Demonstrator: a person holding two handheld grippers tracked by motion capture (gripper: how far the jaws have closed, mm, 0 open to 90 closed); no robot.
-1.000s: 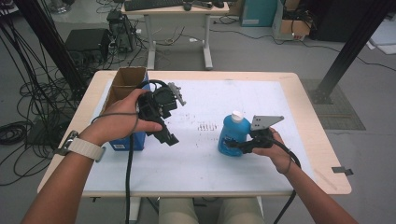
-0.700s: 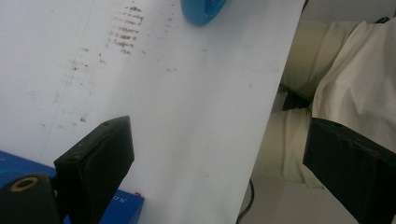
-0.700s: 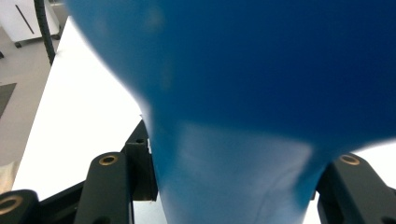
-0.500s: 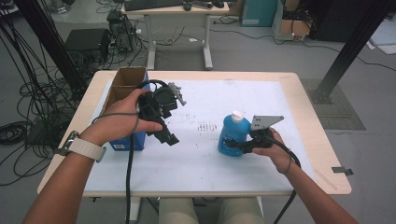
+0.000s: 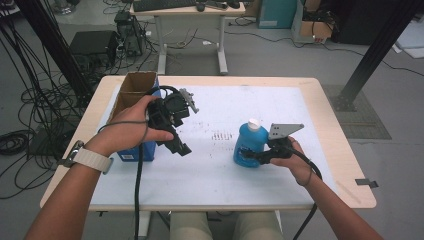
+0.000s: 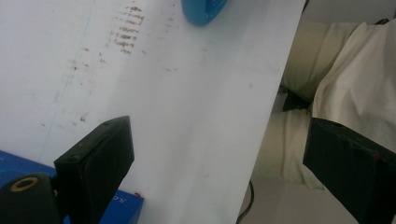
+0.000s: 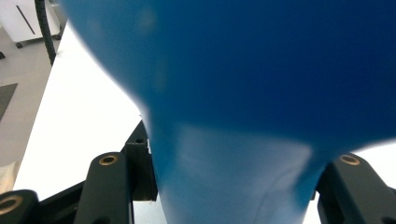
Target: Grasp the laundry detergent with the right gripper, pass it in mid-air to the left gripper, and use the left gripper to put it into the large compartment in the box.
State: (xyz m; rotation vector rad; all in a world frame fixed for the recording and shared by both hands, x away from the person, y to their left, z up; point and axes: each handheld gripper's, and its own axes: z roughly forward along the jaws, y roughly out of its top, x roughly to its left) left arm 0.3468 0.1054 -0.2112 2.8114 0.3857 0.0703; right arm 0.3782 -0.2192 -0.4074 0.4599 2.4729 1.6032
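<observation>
step: right gripper (image 5: 248,154) is clamping its jaws on blue bottle (image 5: 249,143), probably standing upright, table (image 5: 210,187) at 4 o'clock | left gripper (image 5: 183,149) is hovering wide open, empty, 9 o'clock | next: steady lift toward cardboard box (image 5: 136,82), 10 o'clock

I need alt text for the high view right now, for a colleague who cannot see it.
A person's right tongs grip a blue bottle with a white cap, upright on the white table. The left tongs are held above the table, jaws open, beside an open cardboard box at the left edge.
</observation>
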